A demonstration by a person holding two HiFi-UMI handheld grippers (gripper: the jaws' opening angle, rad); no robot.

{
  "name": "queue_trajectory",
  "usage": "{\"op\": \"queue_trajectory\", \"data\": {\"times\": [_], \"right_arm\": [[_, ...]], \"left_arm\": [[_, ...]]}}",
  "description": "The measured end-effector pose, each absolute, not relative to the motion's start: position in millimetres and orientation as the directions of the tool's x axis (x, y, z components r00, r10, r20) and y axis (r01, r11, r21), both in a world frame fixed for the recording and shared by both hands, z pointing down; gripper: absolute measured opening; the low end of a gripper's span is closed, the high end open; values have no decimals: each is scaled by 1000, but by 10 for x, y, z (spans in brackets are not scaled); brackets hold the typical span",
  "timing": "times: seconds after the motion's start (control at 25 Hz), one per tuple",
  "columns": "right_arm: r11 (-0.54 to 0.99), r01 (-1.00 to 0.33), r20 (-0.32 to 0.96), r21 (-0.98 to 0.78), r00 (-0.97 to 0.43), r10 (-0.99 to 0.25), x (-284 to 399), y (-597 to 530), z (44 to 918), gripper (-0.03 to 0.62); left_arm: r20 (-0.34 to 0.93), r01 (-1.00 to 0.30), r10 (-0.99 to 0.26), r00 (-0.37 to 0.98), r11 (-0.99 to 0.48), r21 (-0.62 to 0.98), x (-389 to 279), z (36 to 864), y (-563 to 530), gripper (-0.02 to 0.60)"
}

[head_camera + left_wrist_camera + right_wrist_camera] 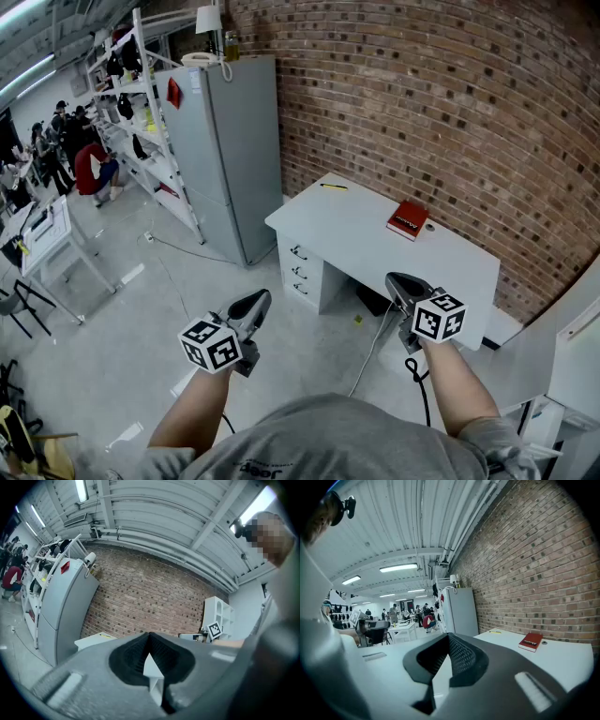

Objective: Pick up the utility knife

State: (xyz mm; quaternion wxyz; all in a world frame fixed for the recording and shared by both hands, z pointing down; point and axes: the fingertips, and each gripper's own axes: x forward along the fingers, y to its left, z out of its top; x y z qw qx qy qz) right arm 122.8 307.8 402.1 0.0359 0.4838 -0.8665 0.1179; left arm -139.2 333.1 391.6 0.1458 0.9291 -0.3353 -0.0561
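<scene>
The utility knife (333, 187) is a thin yellow thing lying near the far left corner of the white desk (356, 246). It also shows small in the right gripper view (495, 632) and in the left gripper view (105, 636). Both grippers hang in the air over the floor, short of the desk and apart from the knife. My left gripper (255, 305) (149, 633) is shut with nothing in it. My right gripper (401, 281) (449, 635) has its jaws together at the tips and holds nothing.
A red book (408, 219) (530, 641) lies on the desk near the brick wall. The desk has drawers (298, 270) on its left side. A grey fridge (220, 159) and white shelves (141, 122) stand to the left. A cable (373, 347) runs across the floor.
</scene>
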Motion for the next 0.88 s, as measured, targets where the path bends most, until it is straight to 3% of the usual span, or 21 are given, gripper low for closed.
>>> {"op": "queue_trajectory", "data": {"times": [0.88], "right_arm": [[563,-809,163,-167,-586,-794,1686,3346,3921,9]], "left_arm": [[-7,-635,-664,748,-719,284,-763,3789,3643,-3]]}}
